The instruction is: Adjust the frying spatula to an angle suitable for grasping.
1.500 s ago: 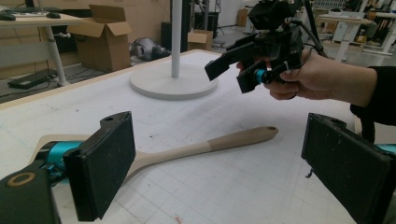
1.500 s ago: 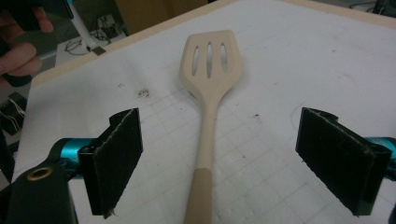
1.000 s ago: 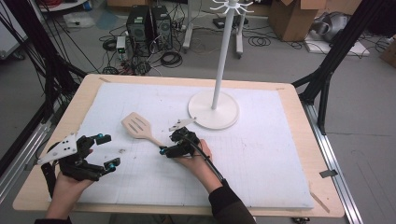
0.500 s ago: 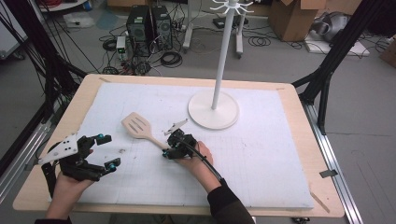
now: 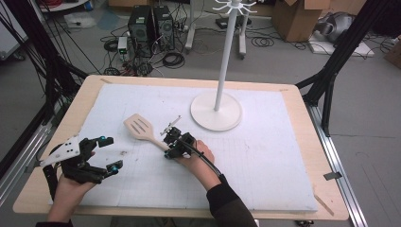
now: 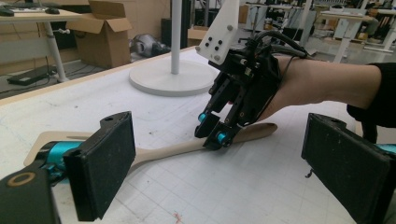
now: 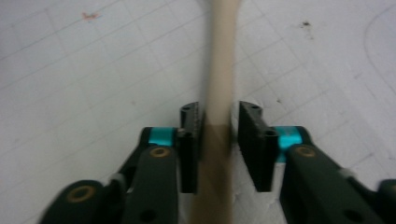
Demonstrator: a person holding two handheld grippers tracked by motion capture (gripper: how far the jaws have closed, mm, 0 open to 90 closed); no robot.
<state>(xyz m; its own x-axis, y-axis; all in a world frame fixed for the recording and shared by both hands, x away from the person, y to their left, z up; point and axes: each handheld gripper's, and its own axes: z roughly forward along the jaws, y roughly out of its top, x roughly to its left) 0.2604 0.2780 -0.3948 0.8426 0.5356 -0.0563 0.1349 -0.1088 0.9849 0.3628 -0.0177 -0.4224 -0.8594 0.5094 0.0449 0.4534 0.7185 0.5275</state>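
The right tool (image 5: pixel 168 147) has just been closing and is now pinched on the handle of the wooden spatula (image 5: pixel 144 131), gripped from above near the handle's end, probably so that the blade stays free for lifting. The spatula lies flat on the desk (image 5: pixel 283 156) at centre-left of the high view, its slotted blade toward the upper left. The left tool (image 5: pixel 108 153) is held spread and empty at lower left, apparently waiting, while the white stand (image 5: pixel 216 111) is seen right of centre.
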